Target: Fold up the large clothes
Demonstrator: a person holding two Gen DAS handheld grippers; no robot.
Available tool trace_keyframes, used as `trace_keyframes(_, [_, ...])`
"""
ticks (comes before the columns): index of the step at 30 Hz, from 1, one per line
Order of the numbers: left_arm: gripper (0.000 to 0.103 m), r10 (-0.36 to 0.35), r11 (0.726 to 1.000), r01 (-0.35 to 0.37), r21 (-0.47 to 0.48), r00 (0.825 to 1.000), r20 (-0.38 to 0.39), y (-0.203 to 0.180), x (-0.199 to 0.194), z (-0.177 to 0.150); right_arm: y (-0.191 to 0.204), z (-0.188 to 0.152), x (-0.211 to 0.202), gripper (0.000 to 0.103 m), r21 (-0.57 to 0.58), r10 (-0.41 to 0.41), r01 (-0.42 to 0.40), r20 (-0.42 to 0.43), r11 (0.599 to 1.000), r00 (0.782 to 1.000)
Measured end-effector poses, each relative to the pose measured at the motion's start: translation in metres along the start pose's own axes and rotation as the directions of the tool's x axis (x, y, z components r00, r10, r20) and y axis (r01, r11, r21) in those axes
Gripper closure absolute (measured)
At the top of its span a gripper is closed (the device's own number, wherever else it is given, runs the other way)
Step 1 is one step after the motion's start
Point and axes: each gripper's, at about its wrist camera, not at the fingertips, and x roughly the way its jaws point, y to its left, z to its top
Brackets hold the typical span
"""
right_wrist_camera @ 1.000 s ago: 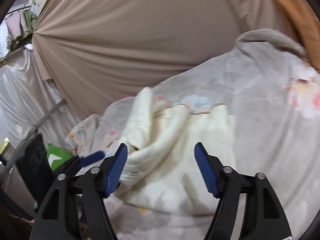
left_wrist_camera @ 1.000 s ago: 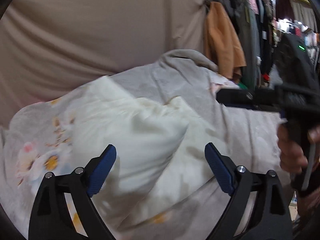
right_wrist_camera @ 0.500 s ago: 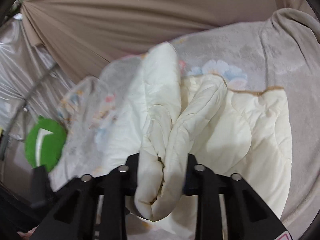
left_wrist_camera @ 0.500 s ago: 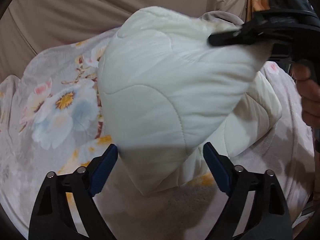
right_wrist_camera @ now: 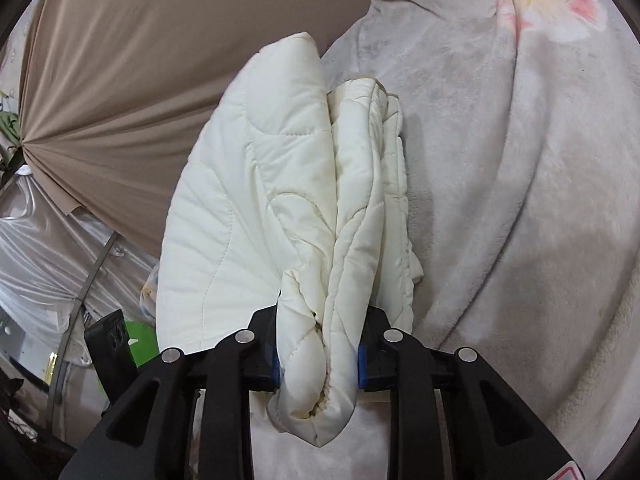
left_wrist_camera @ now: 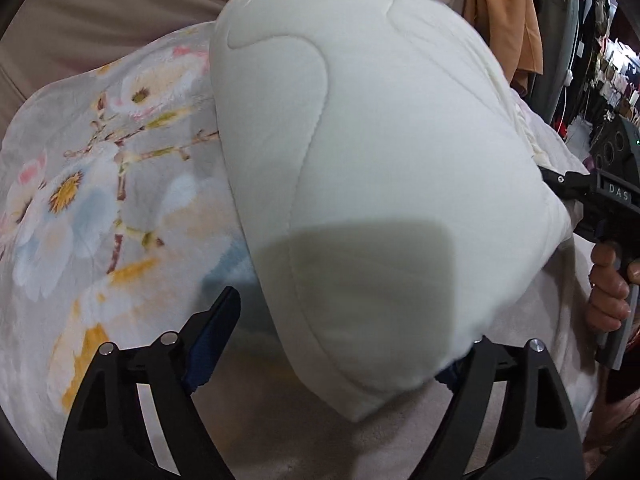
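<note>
A cream quilted garment [left_wrist_camera: 372,168] hangs folded in the air above the bed. My right gripper [right_wrist_camera: 316,356] is shut on a bunched edge of the cream quilted garment [right_wrist_camera: 280,208] and holds it up. In the left wrist view the right gripper [left_wrist_camera: 576,188] shows at the garment's right corner. My left gripper [left_wrist_camera: 336,340] is open, with the garment's lower corner hanging between its blue pads [left_wrist_camera: 216,332]. The right pad is mostly hidden behind the cloth.
A grey fleece blanket with a flower print [left_wrist_camera: 92,200] covers the bed; it also shows in the right wrist view [right_wrist_camera: 520,180]. A beige drape [right_wrist_camera: 140,60] hangs behind. Hanging clothes [left_wrist_camera: 504,20] stand at the back right.
My right gripper closed on the garment's bunched edge and lifted it off the blanket. The garment now hangs nearer my left gripper, its corner between the open pads.
</note>
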Motion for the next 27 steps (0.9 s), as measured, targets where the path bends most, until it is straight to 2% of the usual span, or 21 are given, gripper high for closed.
trace_keyframes(3, [0.023, 0.008, 1.000, -0.010, 0.029, 0.999, 0.045, 0.001, -0.025, -0.003, 0.008, 0.000, -0.006, 0.068, -0.023, 0.013, -0.013, 0.010, 1.000, 1.000])
trace_keyframes(4, [0.023, 0.010, 0.999, -0.012, 0.040, 0.998, 0.059, 0.001, -0.039, -0.006, 0.009, 0.001, -0.011, 0.058, -0.023, 0.016, -0.015, 0.021, 1.000, 1.000])
trace_keyframes(5, [0.023, 0.012, 0.999, -0.016, 0.049, 0.997, 0.071, 0.002, -0.049, -0.007, 0.011, 0.002, -0.019, 0.053, -0.026, 0.013, -0.012, 0.036, 1.000, 0.999])
trace_keyframes(9, [0.019, 0.020, 0.997, -0.032, 0.066, 0.985, 0.173, 0.004, -0.101, -0.004, 0.019, 0.006, -0.055, 0.047, -0.038, -0.011, 0.015, 0.124, 0.999, 0.992])
trace_keyframes(12, [0.017, 0.051, 0.995, -0.072, 0.067, 0.958, 0.281, -0.002, -0.127, 0.019, 0.039, 0.025, -0.070, 0.047, -0.092, -0.022, 0.039, 0.175, 0.995, 0.984])
trace_keyframes(15, [0.016, 0.055, 0.996, -0.075, 0.049, 0.943, 0.328, -0.006, -0.123, 0.058, 0.067, 0.052, -0.056, 0.047, -0.143, -0.038, 0.063, 0.173, 0.988, 0.984])
trace_keyframes(17, [0.016, 0.063, 0.996, -0.078, 0.032, 0.944, 0.324, -0.009, -0.108, 0.082, 0.078, 0.071, -0.029, 0.046, -0.167, -0.056, 0.078, 0.129, 0.983, 0.990])
trace_keyframes(19, [0.016, 0.078, 0.996, -0.088, 0.018, 0.951, 0.300, -0.012, -0.089, 0.099, 0.074, 0.083, 0.002, 0.046, -0.153, -0.129, 0.139, 0.072, 0.978, 0.989])
trace_keyframes(20, [0.016, 0.087, 0.996, -0.093, 0.012, 0.957, 0.278, -0.013, -0.077, 0.106, 0.071, 0.087, 0.018, 0.054, -0.154, -0.176, 0.179, 0.035, 0.972, 0.984])
trace_keyframes(21, [0.016, 0.087, 0.996, -0.093, 0.009, 0.960, 0.265, -0.014, -0.069, 0.111, 0.067, 0.089, 0.031, 0.067, -0.156, -0.207, 0.205, 0.004, 0.966, 0.978])
trace_keyframes(22, [0.016, 0.089, 0.996, -0.094, 0.007, 0.962, 0.259, -0.015, -0.063, 0.113, 0.066, 0.089, 0.036, 0.088, -0.168, -0.182, 0.176, -0.019, 0.970, 0.983])
trace_keyframes(23, [0.016, 0.091, 0.995, -0.096, 0.009, 0.962, 0.257, -0.018, -0.059, 0.113, 0.067, 0.087, 0.034, 0.092, -0.179, -0.156, 0.153, -0.006, 0.972, 0.988])
trace_keyframes(25, [0.016, 0.084, 0.995, -0.093, 0.021, 0.963, 0.256, -0.023, -0.053, 0.110, 0.080, 0.082, 0.013, 0.095, -0.244, -0.101, 0.117, 0.076, 0.963, 0.992])
trace_keyframes(27, [0.016, 0.079, 0.995, -0.090, 0.038, 0.970, 0.231, -0.030, -0.041, 0.107, 0.083, 0.079, -0.004, 0.096, -0.268, -0.082, 0.114, 0.128, 0.957, 0.988])
